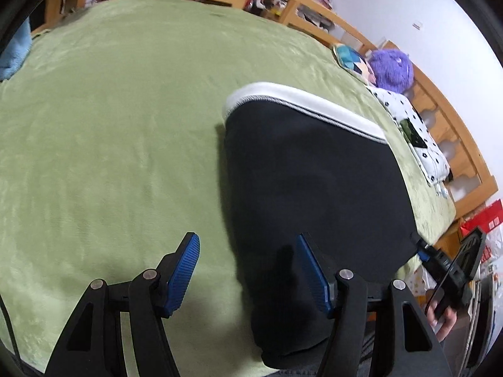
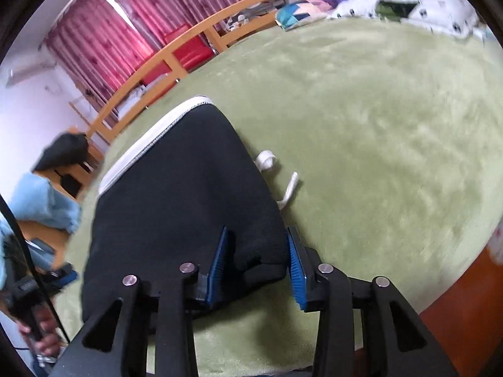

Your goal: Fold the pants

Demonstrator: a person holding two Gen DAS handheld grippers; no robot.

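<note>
Black pants lie folded on the green blanket, their white waistband at the far end. My left gripper is open and straddles the near left edge of the pants, with one finger over the blanket and the other over the black cloth. My right gripper is open with the near right corner of the pants between its fingers. It also shows as the right gripper at the cloth's right edge. Two white drawstring ends stick out beside the pants. The left gripper sits low at the left, held by a hand.
A wooden bed rail runs around the far and right sides. A purple plush, a patterned cushion and a spotted white pillow lie at the right. Light blue cloth lies off the left edge. Red curtains hang behind.
</note>
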